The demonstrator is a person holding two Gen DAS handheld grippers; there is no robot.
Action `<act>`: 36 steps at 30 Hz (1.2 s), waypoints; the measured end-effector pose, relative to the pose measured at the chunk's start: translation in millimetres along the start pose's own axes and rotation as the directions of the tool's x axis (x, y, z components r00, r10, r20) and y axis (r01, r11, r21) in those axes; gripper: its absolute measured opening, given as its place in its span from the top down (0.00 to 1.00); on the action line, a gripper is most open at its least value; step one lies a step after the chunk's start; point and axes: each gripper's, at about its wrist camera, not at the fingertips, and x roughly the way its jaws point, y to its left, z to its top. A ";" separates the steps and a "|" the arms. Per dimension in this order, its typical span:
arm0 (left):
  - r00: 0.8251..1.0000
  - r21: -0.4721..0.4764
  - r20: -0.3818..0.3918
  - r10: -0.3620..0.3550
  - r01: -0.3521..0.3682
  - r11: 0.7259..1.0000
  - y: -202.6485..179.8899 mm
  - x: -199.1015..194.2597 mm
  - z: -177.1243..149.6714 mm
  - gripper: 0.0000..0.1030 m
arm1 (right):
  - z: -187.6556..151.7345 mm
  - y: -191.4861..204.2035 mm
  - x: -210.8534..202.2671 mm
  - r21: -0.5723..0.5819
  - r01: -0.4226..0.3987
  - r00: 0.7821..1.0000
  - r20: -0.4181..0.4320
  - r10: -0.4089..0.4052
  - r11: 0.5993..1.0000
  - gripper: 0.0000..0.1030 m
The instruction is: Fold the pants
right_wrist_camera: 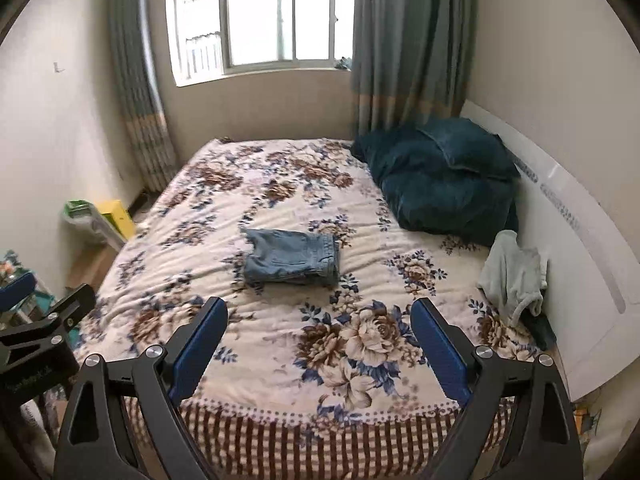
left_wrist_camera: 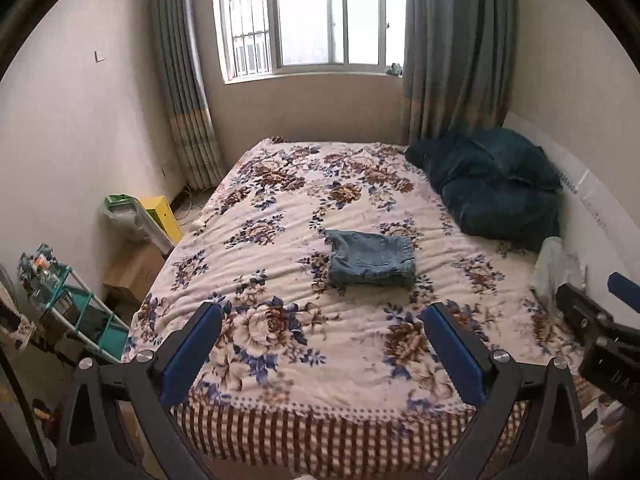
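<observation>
Left tool (left_wrist_camera: 322, 314) held above the near end of the bed (left_wrist_camera: 280, 264), blue pads spread wide apart, nothing between them. Right tool (right_wrist_camera: 320, 310) likewise spread wide, nothing clamped, hanging over the same near end.

Folded denim pants (left_wrist_camera: 370, 258) straight ahead of the left tool and slightly right of its centre line, lying flat on the floral blanket (left_wrist_camera: 264, 208), well apart from both pads. From the right tool, the same pants (right_wrist_camera: 292, 256) ahead and a little left of centre, stacked in a compact rectangle with folded edges toward the right.

Dark blue pillows (right_wrist_camera: 444, 176) far ahead and to the right of the right tool, against the white headboard (right_wrist_camera: 568, 216). Pale green cloth (right_wrist_camera: 512, 276) crumpled just right of the right tool's right pad line, at the bed edge by the headboard.

Left of the left tool, beside the bed: teal rack (left_wrist_camera: 80, 312), cardboard box (left_wrist_camera: 134, 272), yellow box (left_wrist_camera: 164, 216). Window (left_wrist_camera: 312, 16) and grey curtains (left_wrist_camera: 448, 48) beyond the far end.
</observation>
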 end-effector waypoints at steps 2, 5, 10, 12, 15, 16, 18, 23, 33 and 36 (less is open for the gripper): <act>0.999 -0.001 0.026 0.019 -0.019 1.000 -2.3 -28.8 -5.0 0.00 | -6.8 -4.4 -33.8 -0.016 -0.009 1.000 0.023 0.010 1.000 0.08; 0.999 -0.014 0.045 0.028 -0.027 1.000 -3.1 -61.8 -10.9 0.00 | -15.1 -13.0 -79.2 -0.036 -0.004 0.998 0.058 0.006 0.999 0.08; 0.998 -0.023 0.055 0.041 -0.040 0.999 -4.3 -102.3 -20.6 0.00 | -29.1 -22.2 -137.5 -0.030 -0.035 0.996 0.085 0.037 0.999 0.08; 0.998 -0.019 0.059 0.035 -0.034 0.999 -6.5 -115.3 -25.7 0.00 | -34.0 -24.4 -155.1 -0.025 -0.042 0.995 0.090 0.044 0.999 0.08; 0.998 -0.019 0.058 0.040 -0.039 0.999 -9.2 -126.1 -32.2 0.00 | -41.3 -26.5 -177.3 -0.019 -0.057 0.994 0.095 0.058 0.998 0.08; 0.998 -0.019 0.055 0.040 -0.039 0.999 -9.8 -127.1 -32.9 0.00 | -42.3 -27.8 -182.0 -0.019 -0.058 0.994 0.097 0.060 0.998 0.08; 0.998 -0.024 0.058 0.036 -0.034 0.999 -11.0 -128.5 -34.9 0.00 | -41.2 -29.5 -186.6 -0.017 -0.061 0.993 0.097 0.063 0.998 0.07; 0.996 -0.025 0.081 0.041 -0.039 0.999 -15.8 -131.2 -34.7 0.00 | -34.6 -36.0 -186.2 -0.010 -0.038 0.992 0.123 0.039 0.999 0.05; 0.994 -0.028 0.095 0.059 -0.057 0.998 -19.0 -98.4 -20.8 0.00 | -8.3 -43.1 -143.9 0.012 0.022 0.988 0.152 -0.024 1.000 0.04; 0.993 -0.025 0.089 0.076 -0.074 0.997 -20.2 -81.8 -14.5 0.00 | -2.0 -43.5 -121.6 0.017 0.040 0.989 0.140 -0.042 0.999 0.04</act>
